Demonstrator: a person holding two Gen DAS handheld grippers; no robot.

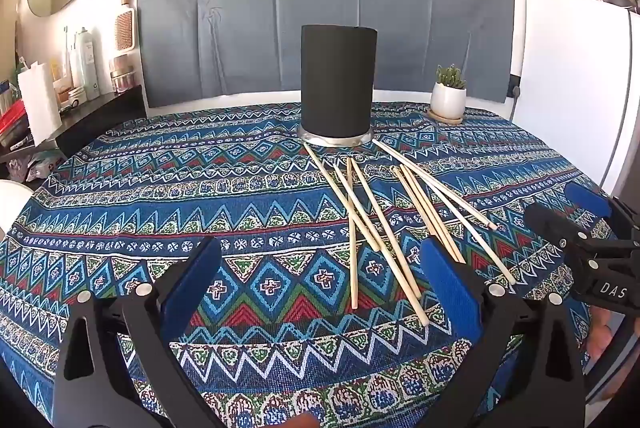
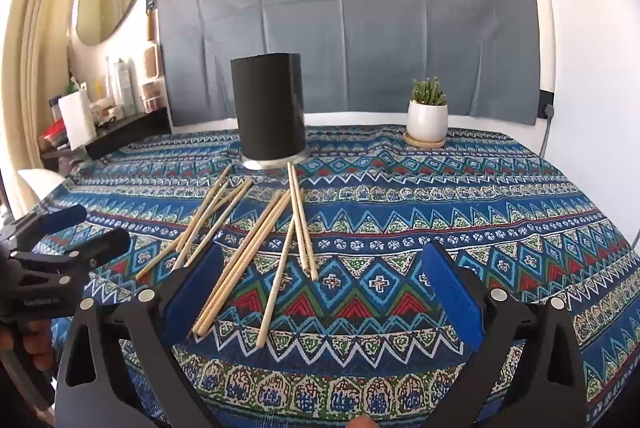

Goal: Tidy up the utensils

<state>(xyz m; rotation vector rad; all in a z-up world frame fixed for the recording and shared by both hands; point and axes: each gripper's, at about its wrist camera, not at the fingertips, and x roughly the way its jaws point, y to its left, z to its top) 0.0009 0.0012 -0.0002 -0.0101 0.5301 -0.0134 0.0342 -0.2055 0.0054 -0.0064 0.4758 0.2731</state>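
Note:
Several wooden chopsticks (image 1: 353,268) (image 2: 245,260) lie loose and crossed on the patterned tablecloth (image 1: 160,188) (image 2: 480,208). They fan out from the foot of a tall black cylinder holder (image 1: 338,84) (image 2: 270,108) on a silver base. My left gripper (image 1: 320,248) (image 2: 94,228) hovers open over the cloth, just left of the pile's near ends. My right gripper (image 2: 325,250) (image 1: 560,206) also stands open, its left blue pad over the near ends of some sticks. Neither holds anything.
A small cactus in a white pot (image 1: 448,100) (image 2: 427,118) stands at the table's back right. A white fridge (image 1: 572,76) (image 2: 592,68) flanks the right side. A cluttered shelf with bottles (image 1: 80,68) (image 2: 112,88) runs along the left. A grey cloth hangs behind.

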